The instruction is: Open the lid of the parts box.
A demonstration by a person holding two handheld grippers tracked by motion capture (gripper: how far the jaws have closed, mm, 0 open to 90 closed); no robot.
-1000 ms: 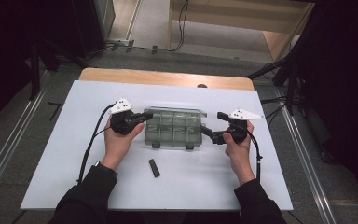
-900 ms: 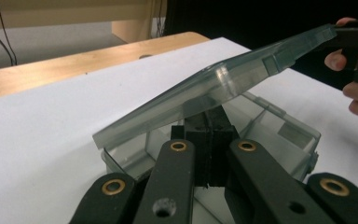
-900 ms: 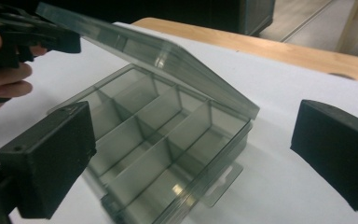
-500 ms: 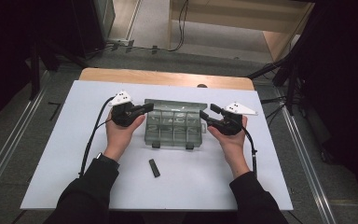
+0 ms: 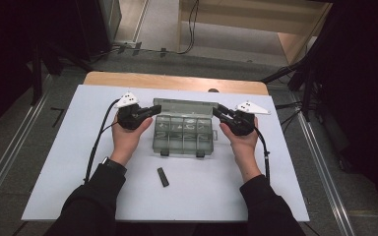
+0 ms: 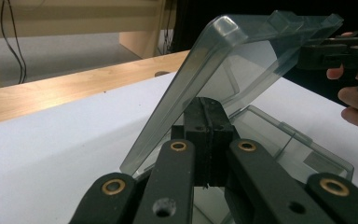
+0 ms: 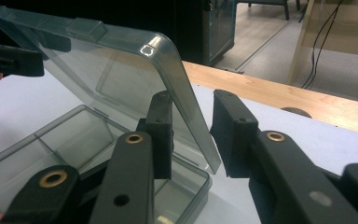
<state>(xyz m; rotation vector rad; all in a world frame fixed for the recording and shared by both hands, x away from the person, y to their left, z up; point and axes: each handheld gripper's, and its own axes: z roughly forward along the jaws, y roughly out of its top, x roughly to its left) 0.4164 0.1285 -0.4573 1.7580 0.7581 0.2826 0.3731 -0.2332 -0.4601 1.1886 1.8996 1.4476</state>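
A smoky clear compartment box [image 5: 184, 140] lies mid-table with its lid [image 5: 184, 106] tilted up. My left gripper [image 5: 152, 114] is at the lid's left end; in the left gripper view its jaws [image 6: 205, 105] are pressed together against the lid [image 6: 242, 60], with nothing seen between them. My right gripper [image 5: 217, 112] is at the lid's right end. Its jaws [image 7: 193, 100] have just been closing and straddle the lid's edge [image 7: 186, 93], with a gap still showing beside the right pad [image 7: 228, 135]. The box's compartments [image 7: 79, 135] lie open below.
A small black stick [image 5: 163, 177] lies on the white tabletop [image 5: 69, 162] in front of the box. A wooden strip [image 5: 177, 81] runs along the table's far edge. Cables trail from both grippers past the person's wrists.
The lid has swung up from flat on the box to tilted open. Both grippers moved toward the far side of the box with it. The right jaws have narrowed.
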